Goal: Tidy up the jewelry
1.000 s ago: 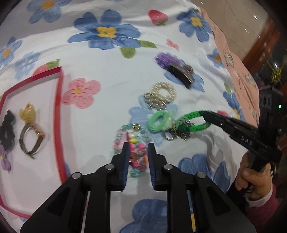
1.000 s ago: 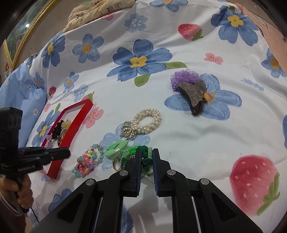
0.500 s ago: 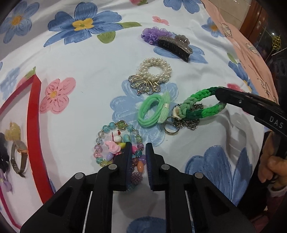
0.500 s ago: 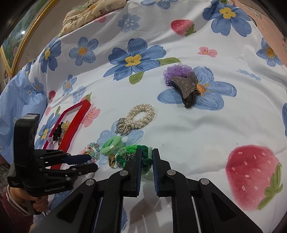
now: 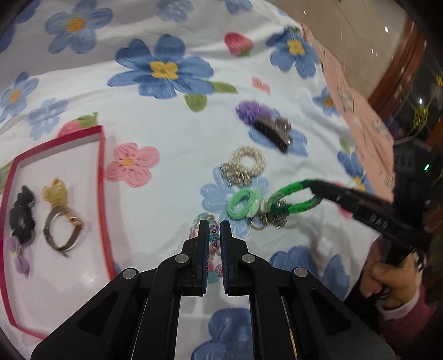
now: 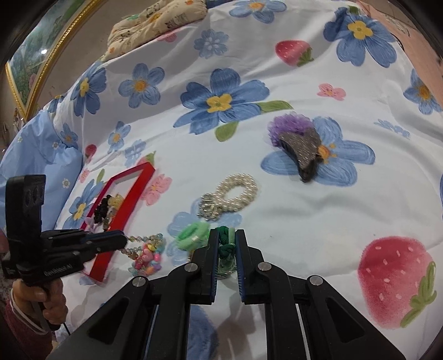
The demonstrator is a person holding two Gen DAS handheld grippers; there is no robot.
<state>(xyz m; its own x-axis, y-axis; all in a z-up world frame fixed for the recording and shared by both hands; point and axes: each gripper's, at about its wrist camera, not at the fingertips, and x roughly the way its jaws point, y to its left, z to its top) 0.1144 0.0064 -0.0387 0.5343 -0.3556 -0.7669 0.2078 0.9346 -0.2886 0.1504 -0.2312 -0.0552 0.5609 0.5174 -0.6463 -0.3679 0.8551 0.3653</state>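
My left gripper [image 5: 213,225] is shut on the colourful bead bracelet [image 5: 213,243] and holds it just off the sheet; it also shows in the right wrist view [image 6: 146,256], hanging from the left gripper [image 6: 126,241]. My right gripper [image 6: 226,235] is shut on the green braided keychain [image 6: 225,249], seen in the left wrist view [image 5: 290,198] with its metal rings on the sheet. A red-rimmed tray [image 5: 101,177] at left holds a watch [image 5: 62,229], a yellow clip and dark hair pieces.
On the flowered bedsheet lie a light green hair tie [image 5: 243,202], a pearl bracelet [image 5: 245,163], and a grey claw clip [image 6: 304,151] on a purple scrunchie [image 6: 288,126]. A pillow [image 6: 155,19] lies at the far edge. A pink cloth [image 5: 357,110] lies at right.
My left gripper closed on the bead bracelet and lifted it up and back from the sheet. The right gripper kept its hold on the green keychain.
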